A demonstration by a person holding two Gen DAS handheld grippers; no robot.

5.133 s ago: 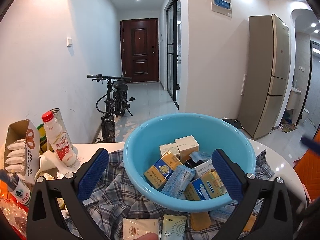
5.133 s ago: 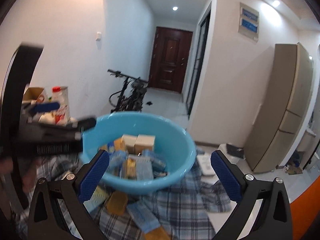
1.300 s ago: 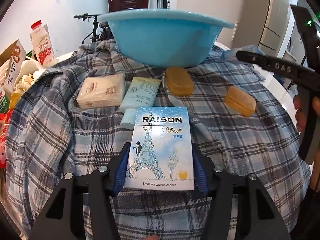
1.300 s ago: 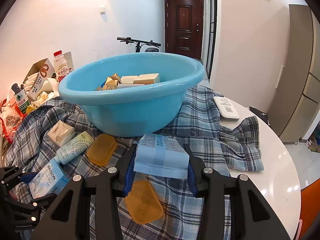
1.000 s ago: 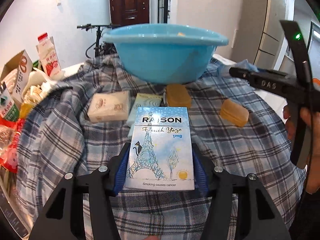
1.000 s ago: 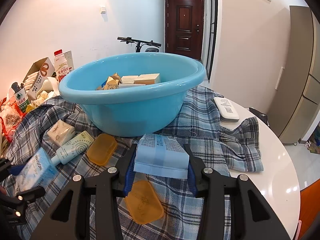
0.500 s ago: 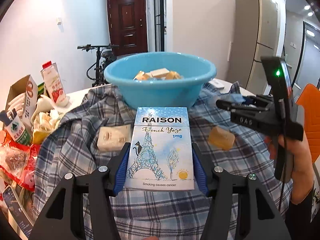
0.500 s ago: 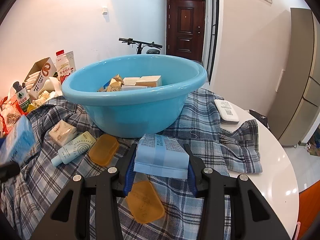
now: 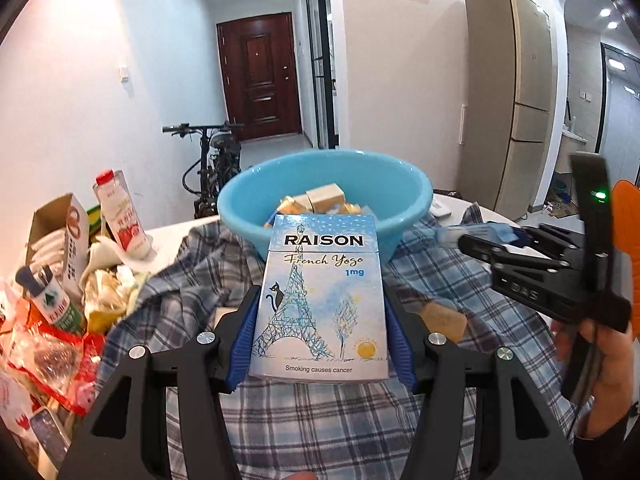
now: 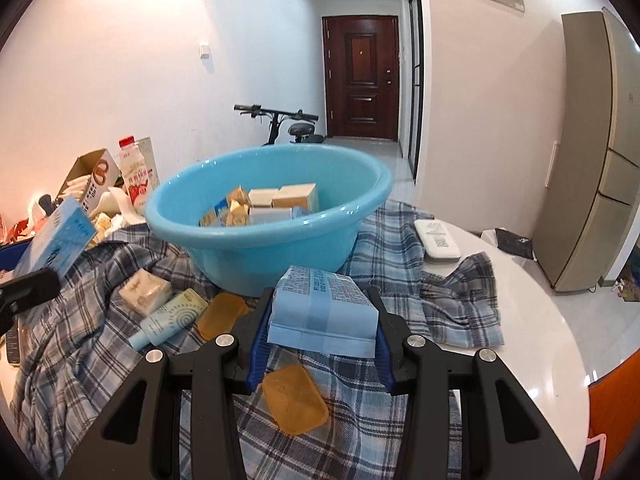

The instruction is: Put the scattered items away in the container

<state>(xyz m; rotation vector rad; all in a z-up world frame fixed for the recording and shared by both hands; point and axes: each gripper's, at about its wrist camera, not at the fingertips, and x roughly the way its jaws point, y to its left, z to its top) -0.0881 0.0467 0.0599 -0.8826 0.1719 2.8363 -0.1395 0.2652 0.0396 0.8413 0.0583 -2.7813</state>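
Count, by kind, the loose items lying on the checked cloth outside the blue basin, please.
Amber soap bars: 2
Cream wrapped packet: 1
Pale blue tube: 1
Total: 4

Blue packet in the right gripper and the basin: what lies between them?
In the right wrist view, only plaid cloth separates blue packet from basin.

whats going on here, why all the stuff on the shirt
A person is tidying loose items into the blue basin, a gripper in each hand. The left gripper is shut on a Raison cigarette pack; the right gripper is shut on a light blue packet. Both are held in front of the basin. Two amber soap bars, a tube and a wrapped bar lie on the plaid shirt.
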